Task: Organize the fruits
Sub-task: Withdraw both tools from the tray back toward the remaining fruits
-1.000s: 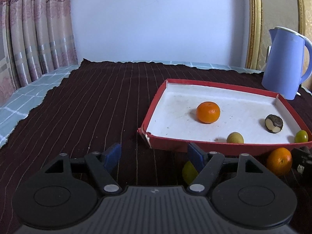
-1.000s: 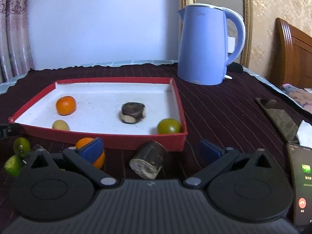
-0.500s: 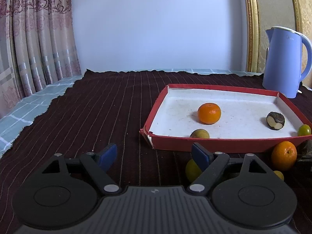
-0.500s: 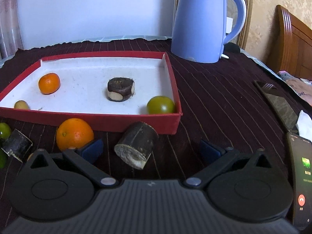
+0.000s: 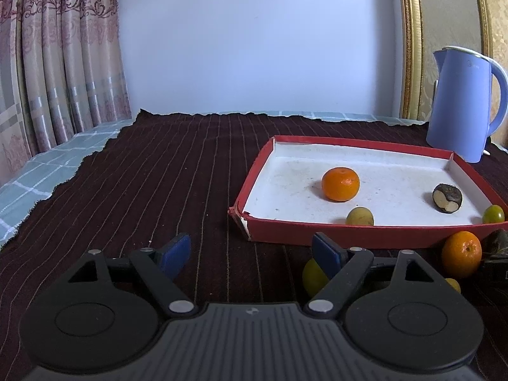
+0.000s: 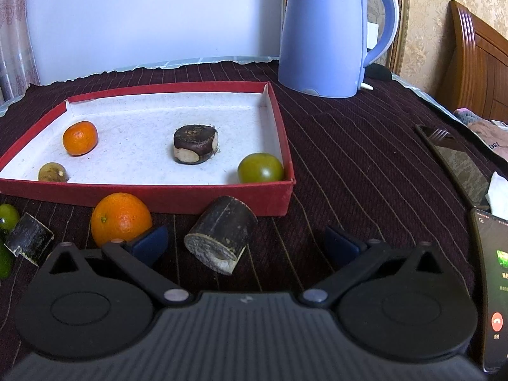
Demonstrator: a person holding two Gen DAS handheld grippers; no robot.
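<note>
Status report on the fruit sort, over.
Both tongs open, empty: left tongs, right tongs. Dark cane chunk lies ahead of the right, outside red tray. Orange crowds the right tongs' left finger.

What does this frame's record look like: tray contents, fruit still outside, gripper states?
tray: red cardboard tray with white floor
inside: small orange mandarin, dark sugarcane chunk, green round fruit, yellowish small fruit
outside: larger orange, dark sugarcane cylinder
left gripper: open, empty
right gripper: open, cylinder ahead, unheld
</note>
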